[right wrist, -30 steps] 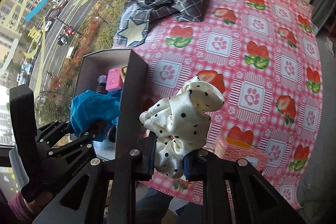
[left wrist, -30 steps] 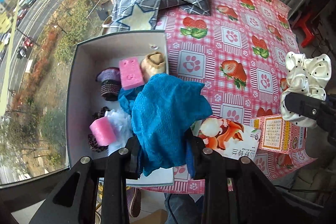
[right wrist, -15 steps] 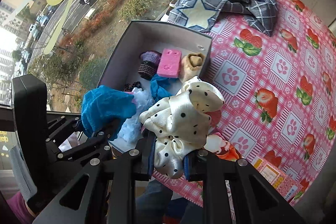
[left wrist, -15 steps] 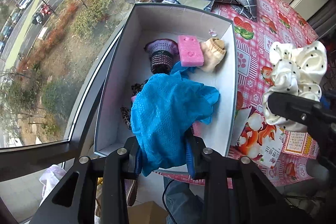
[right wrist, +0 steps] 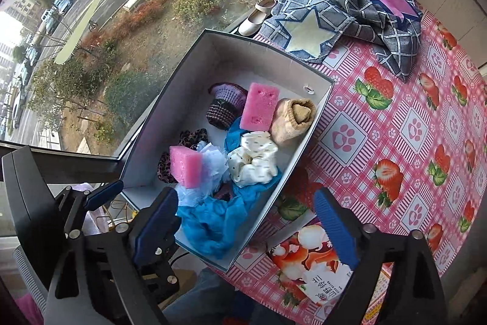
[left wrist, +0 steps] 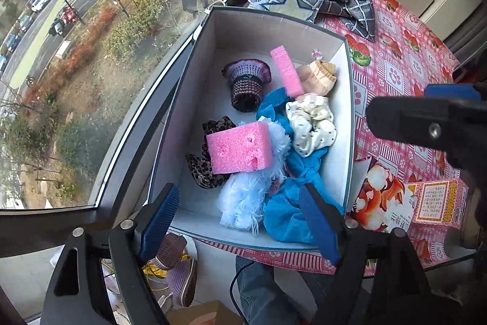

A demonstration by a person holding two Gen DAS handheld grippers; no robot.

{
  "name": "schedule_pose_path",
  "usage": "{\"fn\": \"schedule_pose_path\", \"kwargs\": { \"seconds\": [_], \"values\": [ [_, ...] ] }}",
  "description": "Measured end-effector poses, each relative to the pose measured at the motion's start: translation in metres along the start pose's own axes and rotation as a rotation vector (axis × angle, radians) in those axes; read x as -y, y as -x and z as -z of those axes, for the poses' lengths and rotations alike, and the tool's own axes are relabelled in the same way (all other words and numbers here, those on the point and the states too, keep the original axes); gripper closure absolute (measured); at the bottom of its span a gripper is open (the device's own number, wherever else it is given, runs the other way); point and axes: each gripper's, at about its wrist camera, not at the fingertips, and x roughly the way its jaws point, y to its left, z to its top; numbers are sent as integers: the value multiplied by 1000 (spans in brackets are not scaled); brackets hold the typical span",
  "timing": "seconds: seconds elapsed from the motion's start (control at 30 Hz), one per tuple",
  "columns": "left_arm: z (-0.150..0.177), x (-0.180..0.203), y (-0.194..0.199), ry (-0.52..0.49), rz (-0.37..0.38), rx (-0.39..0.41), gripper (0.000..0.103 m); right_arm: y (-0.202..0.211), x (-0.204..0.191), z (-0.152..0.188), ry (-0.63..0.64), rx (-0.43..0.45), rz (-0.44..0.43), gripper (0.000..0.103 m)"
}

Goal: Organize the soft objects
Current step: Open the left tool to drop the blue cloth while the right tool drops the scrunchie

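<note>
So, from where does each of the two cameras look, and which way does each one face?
Left wrist: sits on the left gripper, faces down into the open grey cardboard box; its open blue-padded fingers and the person's jeans show.
Right wrist: sits on the right gripper, looks down at the box and the pink strawberry tablecloth; its open fingers and the left gripper show.
Shared: the box, the white dotted satin scrunchie and the blue cloth.

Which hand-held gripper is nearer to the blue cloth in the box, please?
Left. The left hand-held gripper straddles the blue cloth at the box's near end; the right hand-held gripper hangs beside it, over the box edge.
</note>
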Motion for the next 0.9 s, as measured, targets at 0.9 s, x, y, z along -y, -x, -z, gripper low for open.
{"fn": "schedule_pose_path", "kwargs": {
  "seconds": [0.9],
  "values": [
    [-2, 15, 15, -46, -57, -10, 19, 16, 19, 23, -38, -24, -18, 1]
  ]
}}
